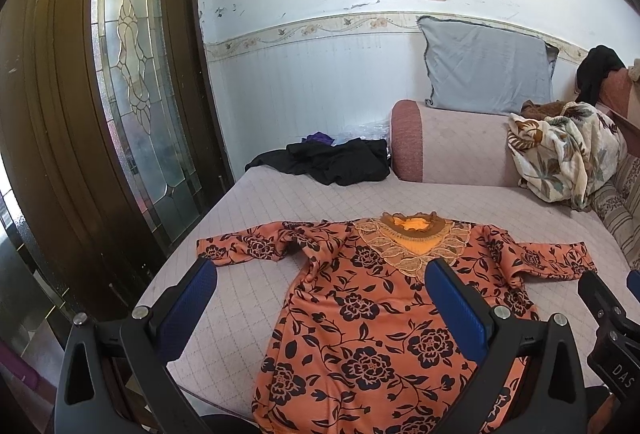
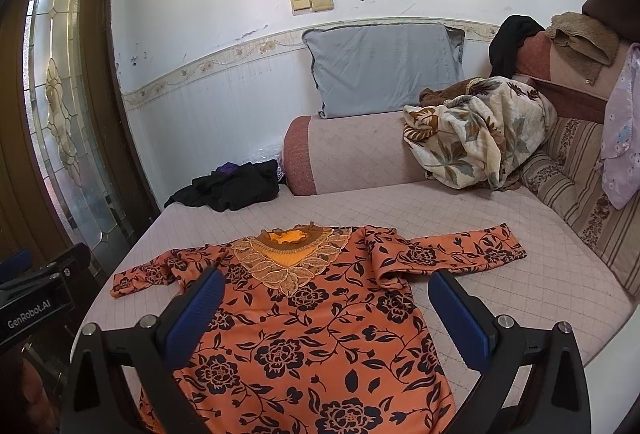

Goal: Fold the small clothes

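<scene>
I have both tools hanging above the near hem of the orange floral top [image 1: 372, 334], and I judge that's deliberate — from here I can see the whole garment before choosing a first fold. My left gripper [image 1: 320, 314] is spread wide with nothing between its blue pads; the right gripper [image 2: 326, 314] is equally wide and equally empty. Neither touches the cloth.

The top lies face up on the quilted pink sofa cover [image 2: 520, 294], neck pointing to 12 o'clock, hem towards me at 6. Its sleeves run out towards 9 and 3 — the 3 o'clock one fairly straight, the 9 o'clock one bunched near the shoulder. The fabric is orange with dark navy roses and leaves, and a pale lace yoke [image 2: 288, 266] comes down to a point below a brown ruffled collar. The body looks mostly flat, with soft ripples near the armpits.

Beyond it, at about 11 o'clock, a black garment [image 2: 232, 186] sits crumpled, well apart.
</scene>
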`<state>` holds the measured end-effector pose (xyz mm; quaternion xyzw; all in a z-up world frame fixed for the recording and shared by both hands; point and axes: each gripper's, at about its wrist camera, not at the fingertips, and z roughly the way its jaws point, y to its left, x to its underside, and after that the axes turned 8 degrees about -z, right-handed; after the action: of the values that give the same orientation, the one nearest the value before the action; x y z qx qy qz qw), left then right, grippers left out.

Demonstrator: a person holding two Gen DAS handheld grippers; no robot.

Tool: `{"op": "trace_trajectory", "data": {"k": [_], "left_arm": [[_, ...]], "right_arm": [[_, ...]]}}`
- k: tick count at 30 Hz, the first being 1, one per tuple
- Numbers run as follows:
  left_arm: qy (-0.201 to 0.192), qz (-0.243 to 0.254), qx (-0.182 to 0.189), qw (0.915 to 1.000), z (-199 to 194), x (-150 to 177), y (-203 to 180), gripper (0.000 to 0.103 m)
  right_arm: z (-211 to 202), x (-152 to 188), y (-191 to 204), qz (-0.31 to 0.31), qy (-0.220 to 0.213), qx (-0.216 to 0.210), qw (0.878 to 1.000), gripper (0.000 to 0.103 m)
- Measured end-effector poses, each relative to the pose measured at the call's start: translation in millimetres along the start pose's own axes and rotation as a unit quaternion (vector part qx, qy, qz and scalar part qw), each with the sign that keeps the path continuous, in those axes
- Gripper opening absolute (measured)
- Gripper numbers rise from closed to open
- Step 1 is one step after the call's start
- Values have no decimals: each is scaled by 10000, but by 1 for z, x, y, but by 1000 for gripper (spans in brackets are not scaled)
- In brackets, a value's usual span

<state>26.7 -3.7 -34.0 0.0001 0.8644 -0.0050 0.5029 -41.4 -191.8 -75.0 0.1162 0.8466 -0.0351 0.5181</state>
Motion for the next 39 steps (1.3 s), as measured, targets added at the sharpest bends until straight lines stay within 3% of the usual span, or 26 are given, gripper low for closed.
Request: {"op": "trace_trajectory", "data": {"k": [39], "left_arm": [[50,-285,-242,9993,21,-6,33,103]], "right_arm": [[24,-6,26,-206,187,-245,9993,103]]}}
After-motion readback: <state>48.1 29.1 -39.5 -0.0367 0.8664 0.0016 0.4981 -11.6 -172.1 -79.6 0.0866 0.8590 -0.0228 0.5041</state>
